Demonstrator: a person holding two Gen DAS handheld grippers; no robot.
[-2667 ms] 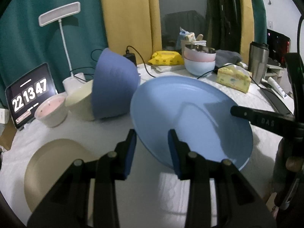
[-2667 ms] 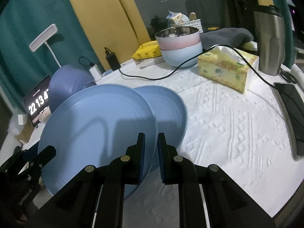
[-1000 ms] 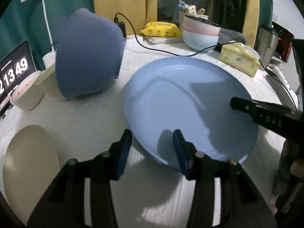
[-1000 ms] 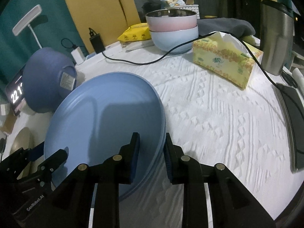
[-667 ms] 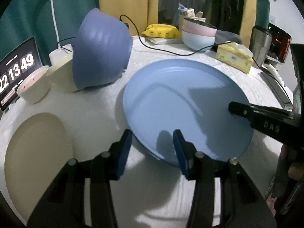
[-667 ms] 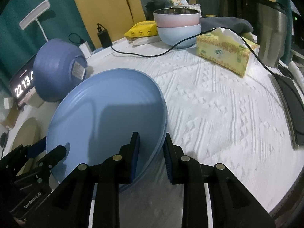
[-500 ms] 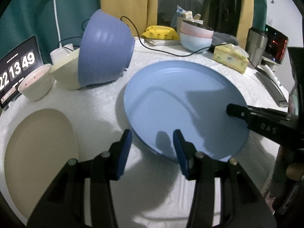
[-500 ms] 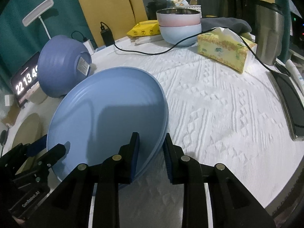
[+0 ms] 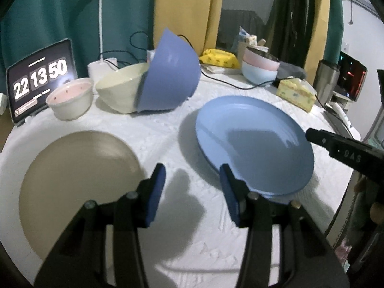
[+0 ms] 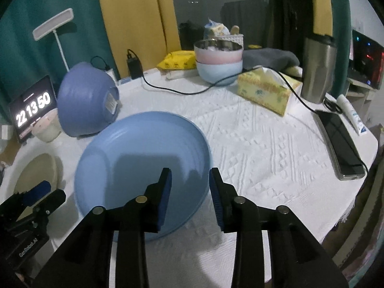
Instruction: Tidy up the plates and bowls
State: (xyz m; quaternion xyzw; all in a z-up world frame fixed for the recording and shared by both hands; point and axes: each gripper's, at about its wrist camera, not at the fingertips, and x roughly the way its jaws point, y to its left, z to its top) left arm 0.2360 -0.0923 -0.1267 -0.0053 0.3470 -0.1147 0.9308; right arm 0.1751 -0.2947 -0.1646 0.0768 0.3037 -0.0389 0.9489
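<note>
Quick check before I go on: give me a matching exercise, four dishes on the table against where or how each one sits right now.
Things:
1. blue plate
2. dark blue bowl
3. beige plate
4. pink bowl

States:
A. stacked on a light blue bowl at the back of the table
B. tipped on its side against a cream bowl
C. lying flat in front of the left gripper, left of its fingers
D. lying flat in front of the right gripper, not gripped

Pairs: 1-D, 2-B, 3-C, 4-A
</note>
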